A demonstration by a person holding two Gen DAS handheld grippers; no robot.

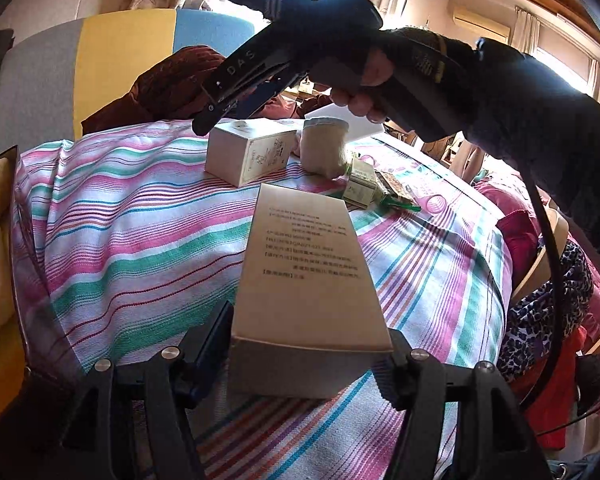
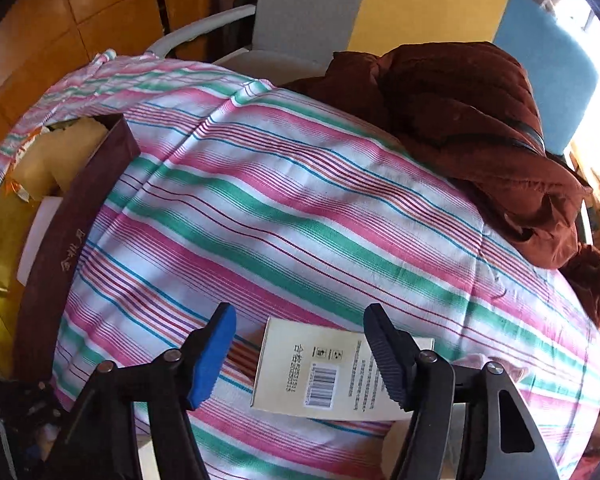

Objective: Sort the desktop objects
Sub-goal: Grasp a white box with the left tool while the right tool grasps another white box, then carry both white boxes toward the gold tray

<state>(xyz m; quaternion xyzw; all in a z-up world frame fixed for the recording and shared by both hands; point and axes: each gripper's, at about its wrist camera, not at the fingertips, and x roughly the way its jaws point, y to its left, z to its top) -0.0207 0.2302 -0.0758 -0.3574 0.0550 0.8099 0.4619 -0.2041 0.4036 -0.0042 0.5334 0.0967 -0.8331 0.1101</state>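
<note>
Striped cloth (image 1: 140,240), left tool (image 1: 308,344) clamping matte rectangular carton (image 1: 308,276), right tool (image 2: 300,356) spread

A tall box (image 1: 304,276) sits clamped between the fingers of the left gripper (image 1: 308,356), above the tablecloth (image 1: 140,216). Behind it on the cloth stands a small box (image 1: 248,152), with a cloth pouch (image 1: 325,146) just to its right. The right gripper (image 1: 220,108) hovers over the small box, jaws apart

Home: curtains (image 1: 526,26), wall air conditioner (image 1: 482,24), striped tablecloth (image 2: 300,208).
</note>
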